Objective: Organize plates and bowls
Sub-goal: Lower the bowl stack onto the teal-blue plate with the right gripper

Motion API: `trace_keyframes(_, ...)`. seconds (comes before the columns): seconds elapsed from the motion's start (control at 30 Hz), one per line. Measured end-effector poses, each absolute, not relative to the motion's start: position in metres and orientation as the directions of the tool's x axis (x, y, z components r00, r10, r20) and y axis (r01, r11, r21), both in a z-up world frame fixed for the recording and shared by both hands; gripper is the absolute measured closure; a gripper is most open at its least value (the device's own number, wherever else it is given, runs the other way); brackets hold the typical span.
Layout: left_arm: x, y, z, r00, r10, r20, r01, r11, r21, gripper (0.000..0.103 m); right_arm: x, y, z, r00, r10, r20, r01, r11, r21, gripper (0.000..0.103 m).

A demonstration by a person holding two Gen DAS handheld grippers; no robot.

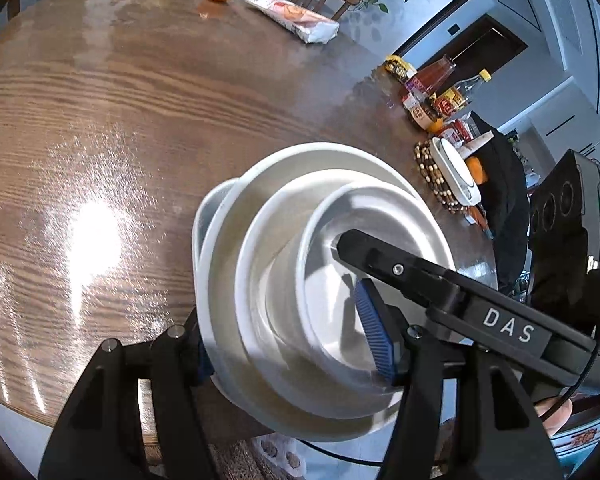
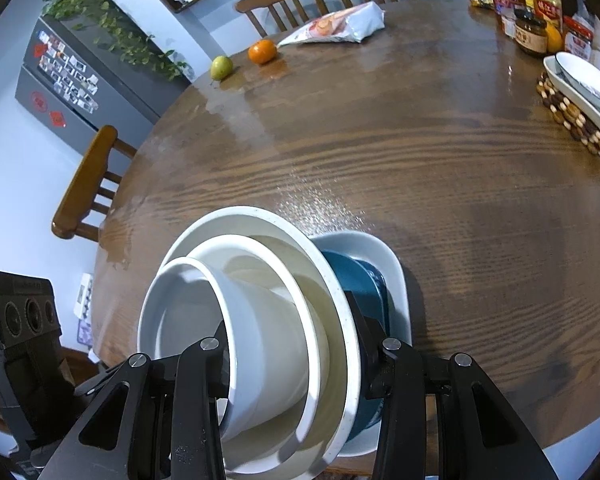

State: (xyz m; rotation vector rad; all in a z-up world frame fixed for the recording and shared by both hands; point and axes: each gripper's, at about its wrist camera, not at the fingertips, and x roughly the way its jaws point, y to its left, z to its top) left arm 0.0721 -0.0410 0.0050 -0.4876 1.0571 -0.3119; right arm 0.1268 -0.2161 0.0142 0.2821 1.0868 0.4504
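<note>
On the left side, the left gripper [image 1: 284, 344] is closed on the stack of dishes [image 1: 300, 280]: one finger sits under the outer rim on its left and the blue pad [image 1: 374, 334] presses inside the smallest white bowl [image 1: 364, 248], so the nested pile is pinched directly between the fingers. The pile is tilted, with its openings turned toward the gripper, above the near edge of the wooden table [image 1: 100, 120]. Moving right, the right gripper [image 2: 296, 356] also clamps the same stack, one finger on the small bowl's wall and the other behind the wide speckled plate [image 2: 340, 280]; just beyond that finger a dark teal bowl [image 2: 360, 280] and a pale squarish dish [image 2: 384, 256] lie at the back of the pile. In my judgement the stacking is mostly done and the step in hand is carrying or setting down the whole nest with both grippers. The next move calls for levelling the stack together, because the small bowl could slide out. Far ahead of the grippers stand an orange [image 2: 262, 51], a pear [image 2: 221, 67], a snack bag [image 2: 340, 26] and, to the right, an oval dish [image 2: 588, 84] on a beaded mat [image 2: 572, 116].
</note>
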Motion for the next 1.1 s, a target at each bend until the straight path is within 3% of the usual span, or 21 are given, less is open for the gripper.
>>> trace_keyframes(1.1,0.077,-0.047,0.006,0.499,-0.432,-0.751,0.056,0.881,-0.470,0.038,0.129,-0.222,0.004,0.377,0.460,-0.804,-0.170,0.887,0.429,0.059)
